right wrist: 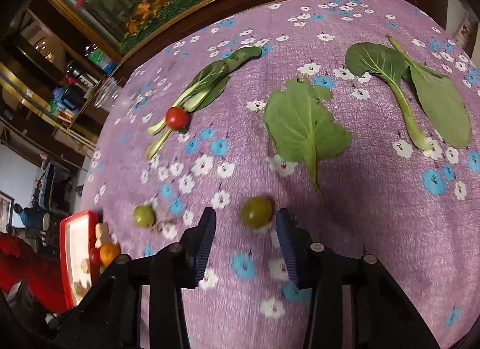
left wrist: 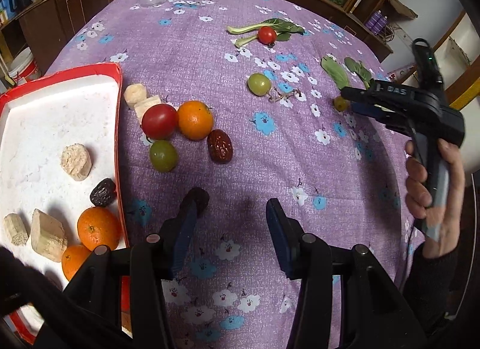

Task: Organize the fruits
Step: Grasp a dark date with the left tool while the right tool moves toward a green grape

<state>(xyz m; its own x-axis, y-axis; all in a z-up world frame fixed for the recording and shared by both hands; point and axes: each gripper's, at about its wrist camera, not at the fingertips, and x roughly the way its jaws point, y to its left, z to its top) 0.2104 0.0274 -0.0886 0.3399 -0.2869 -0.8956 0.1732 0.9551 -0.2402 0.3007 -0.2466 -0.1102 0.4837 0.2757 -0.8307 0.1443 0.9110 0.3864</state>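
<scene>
Ribbed blue pads of right gripper [right wrist: 246,224] apart, flanking a smooth round green tomato [right wrist: 257,210] on flowered purple cloth [right wrist: 375,229], untouched. Left gripper [left wrist: 237,205] apart, empty, beside red-rimmed foam tray [left wrist: 118,127].

A red tomato [left wrist: 159,121], an orange [left wrist: 195,119], a green tomato [left wrist: 163,155] and a wrinkled date [left wrist: 220,146] are lying clustered beside the tray [left wrist: 117,103]. Two oranges [left wrist: 98,227] and a dark date [left wrist: 103,192] are sitting inside it (near its right rim). Another green tomato [right wrist: 257,210] is resting farther off on the cloth.
</scene>
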